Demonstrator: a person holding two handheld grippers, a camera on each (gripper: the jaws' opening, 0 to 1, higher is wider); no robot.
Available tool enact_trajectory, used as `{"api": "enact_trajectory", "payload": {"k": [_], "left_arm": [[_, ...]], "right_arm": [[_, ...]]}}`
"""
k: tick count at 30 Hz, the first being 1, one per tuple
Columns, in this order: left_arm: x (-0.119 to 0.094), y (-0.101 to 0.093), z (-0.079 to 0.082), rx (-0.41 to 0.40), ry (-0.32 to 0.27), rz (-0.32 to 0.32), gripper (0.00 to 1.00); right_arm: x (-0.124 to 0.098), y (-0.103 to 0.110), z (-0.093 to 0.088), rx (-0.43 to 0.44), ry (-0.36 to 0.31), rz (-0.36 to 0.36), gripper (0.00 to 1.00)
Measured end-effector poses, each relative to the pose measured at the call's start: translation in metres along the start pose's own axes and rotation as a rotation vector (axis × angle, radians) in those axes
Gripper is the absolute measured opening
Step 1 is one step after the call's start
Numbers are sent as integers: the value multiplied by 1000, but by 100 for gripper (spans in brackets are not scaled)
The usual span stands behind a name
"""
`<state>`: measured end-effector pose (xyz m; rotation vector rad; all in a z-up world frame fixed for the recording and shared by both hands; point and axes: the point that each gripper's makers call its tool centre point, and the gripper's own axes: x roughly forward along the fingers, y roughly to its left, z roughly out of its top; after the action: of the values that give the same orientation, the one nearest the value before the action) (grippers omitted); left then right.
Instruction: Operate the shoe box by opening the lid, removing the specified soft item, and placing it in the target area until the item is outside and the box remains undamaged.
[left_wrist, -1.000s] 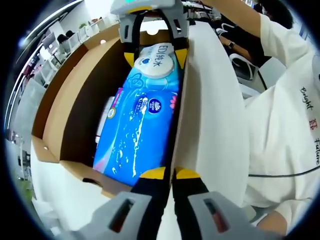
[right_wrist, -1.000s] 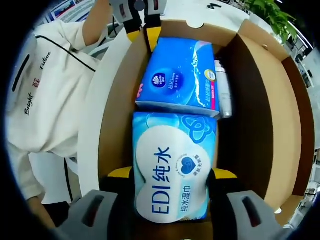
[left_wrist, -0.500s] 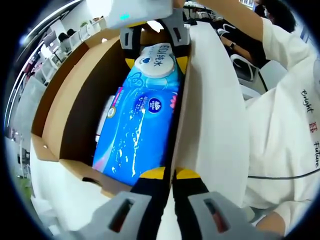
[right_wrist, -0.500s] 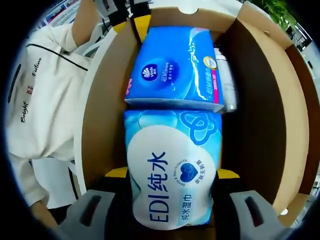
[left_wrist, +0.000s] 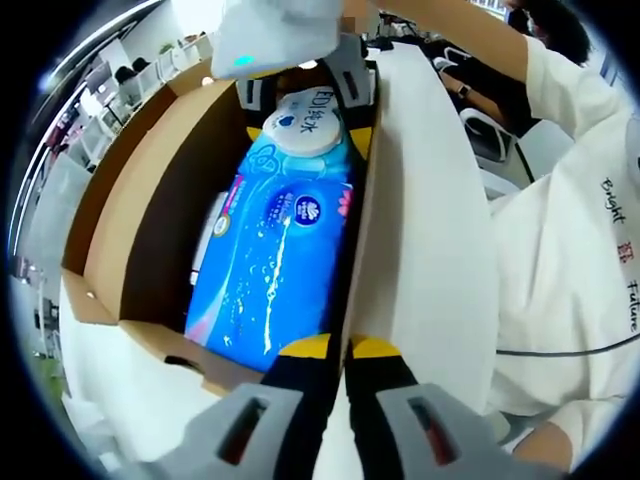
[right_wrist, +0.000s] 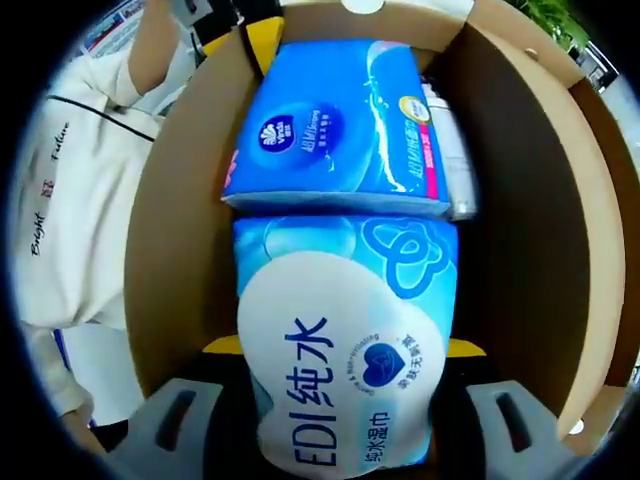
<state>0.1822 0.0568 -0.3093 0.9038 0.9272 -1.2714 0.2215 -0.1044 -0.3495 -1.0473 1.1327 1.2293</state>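
The brown cardboard shoe box (left_wrist: 150, 200) lies open, its white lid (left_wrist: 430, 220) folded out to the right. Inside lie a blue tissue pack (left_wrist: 280, 250) and a light blue wet wipes pack (left_wrist: 305, 125) with a white "EDI" label. My right gripper (left_wrist: 305, 105) reaches in from the far end, shut on the wipes pack (right_wrist: 340, 350), which sits between its yellow tips and is tilted up off the tissue pack (right_wrist: 340, 130). My left gripper (left_wrist: 342, 347) is shut on the near edge of the box wall; it also appears as the left gripper (right_wrist: 235, 20) at the far edge.
A whitish tube-like item (right_wrist: 450, 160) lies between the tissue pack and the box's brown wall (right_wrist: 530, 230). A person in a white shirt (left_wrist: 570, 270) stands close beside the lid. An office room with desks lies beyond the box.
The wipes pack has come up toward the right gripper's camera and looks larger, with the right gripper raised over the box end. The left gripper keeps its hold unmoved.
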Motion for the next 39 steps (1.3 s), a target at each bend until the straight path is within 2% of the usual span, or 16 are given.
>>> {"api": "enact_trajectory", "payload": {"k": [2, 5, 7, 11, 14, 23, 25, 39], "left_arm": [[5, -1, 0, 5, -10, -10, 3], [6, -1, -1, -4, 20, -17, 3], [5, -2, -1, 24, 7, -4, 3], [5, 0, -1, 19, 7, -10, 3], [5, -1, -1, 26, 11, -20, 3], [5, -3, -1, 50, 14, -4, 3], [5, -3, -1, 76, 21, 2, 3], [6, -3, -1, 55, 19, -21, 2]], "right_arm": [[0, 1, 0, 3, 2, 1, 72], [0, 3, 0, 6, 0, 0, 72], [0, 3, -1, 3, 5, 5, 72], [0, 3, -1, -2, 13, 8, 72], [1, 6, -1, -12, 52, 5, 72], [0, 3, -2, -1, 43, 6, 71], [0, 2, -3, 1, 45, 5, 71], [-1, -3, -3, 8, 46, 2, 67]]}}
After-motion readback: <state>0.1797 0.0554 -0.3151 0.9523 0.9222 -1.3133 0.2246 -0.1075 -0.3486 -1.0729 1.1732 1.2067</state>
